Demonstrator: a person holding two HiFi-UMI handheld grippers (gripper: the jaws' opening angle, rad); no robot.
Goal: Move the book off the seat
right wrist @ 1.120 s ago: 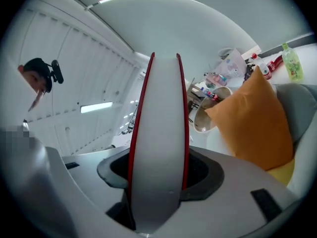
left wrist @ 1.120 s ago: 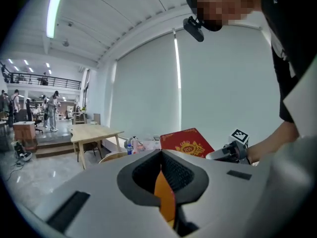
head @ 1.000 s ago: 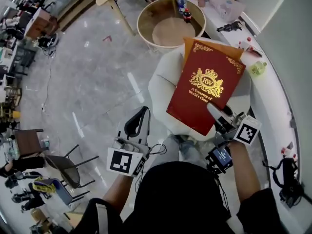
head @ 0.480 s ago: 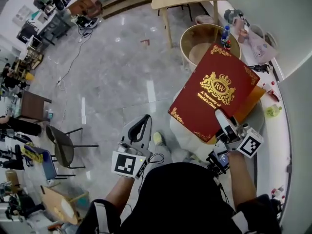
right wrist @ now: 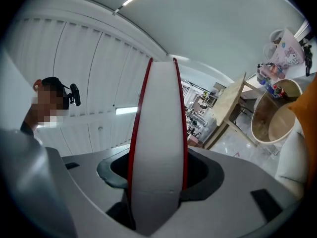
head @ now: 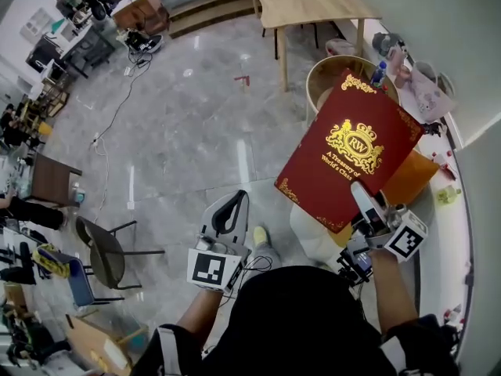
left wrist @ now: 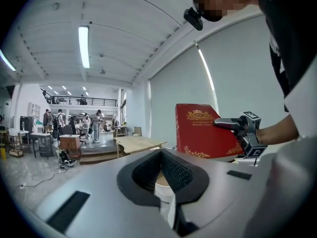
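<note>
the book (head: 348, 159), pinched at its lower edge by the right gripper (head: 366, 204), has risen clear of the seat (head: 313, 241) to two o'clock, so only setting it down remains; the left gripper (head: 228, 210) is closed, empty.

Left gripper (head: 233, 200): forearm extended forward, fingers closed tip to tip, nothing between them. Right gripper (head: 362, 193): forearm extended, fingers clamped on the lower edge of the book (head: 344, 155).
</note>
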